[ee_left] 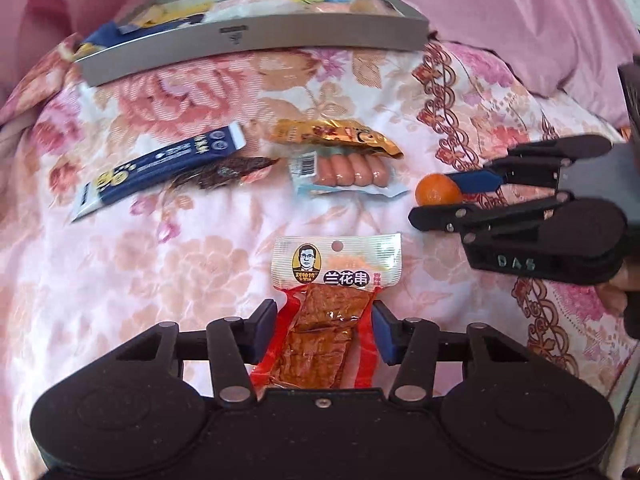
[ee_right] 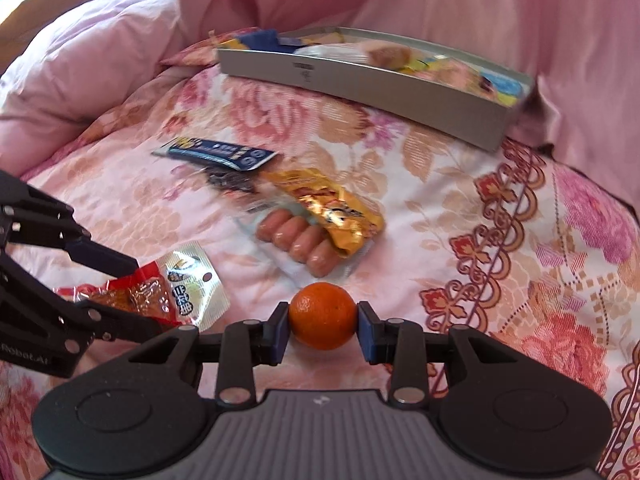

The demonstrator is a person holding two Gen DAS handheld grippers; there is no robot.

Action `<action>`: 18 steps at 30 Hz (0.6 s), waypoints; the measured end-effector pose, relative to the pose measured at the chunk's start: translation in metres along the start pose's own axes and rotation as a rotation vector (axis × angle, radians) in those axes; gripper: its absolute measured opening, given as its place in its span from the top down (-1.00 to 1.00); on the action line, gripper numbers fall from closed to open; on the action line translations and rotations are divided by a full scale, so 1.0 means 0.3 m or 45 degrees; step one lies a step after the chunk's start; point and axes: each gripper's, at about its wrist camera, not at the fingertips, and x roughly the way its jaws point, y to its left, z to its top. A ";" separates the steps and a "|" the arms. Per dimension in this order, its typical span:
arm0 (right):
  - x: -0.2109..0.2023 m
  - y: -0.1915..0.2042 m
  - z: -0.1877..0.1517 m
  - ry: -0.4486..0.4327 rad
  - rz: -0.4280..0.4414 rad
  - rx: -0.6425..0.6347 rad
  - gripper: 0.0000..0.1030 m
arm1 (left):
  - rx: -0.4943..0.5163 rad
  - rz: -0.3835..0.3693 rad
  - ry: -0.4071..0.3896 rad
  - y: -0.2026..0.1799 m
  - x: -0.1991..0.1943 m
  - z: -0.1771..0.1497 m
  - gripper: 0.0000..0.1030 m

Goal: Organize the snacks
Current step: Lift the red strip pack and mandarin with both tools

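My left gripper [ee_left: 325, 330] is shut on a red tofu snack packet [ee_left: 332, 312], its pads pressing both sides; the packet also shows in the right wrist view [ee_right: 160, 294]. My right gripper [ee_right: 323, 330] is shut on a small orange [ee_right: 322, 316], seen from the left wrist view [ee_left: 438, 191] too. On the floral bedspread lie a sausage pack [ee_left: 348, 174] [ee_right: 296, 240], a gold packet [ee_left: 340, 136] [ee_right: 332, 208], a blue stick packet [ee_left: 160, 168] [ee_right: 216, 152] and a dark packet [ee_left: 228, 170].
A grey tray [ee_left: 248, 46] [ee_right: 360, 88] holding several snacks stands at the back of the bed. Pink bedding [ee_right: 100, 60] is piled behind and to the sides.
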 end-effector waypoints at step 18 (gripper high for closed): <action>-0.028 0.018 0.006 -0.058 -0.003 -0.014 0.24 | -0.019 -0.021 0.046 0.029 0.035 -0.042 -0.19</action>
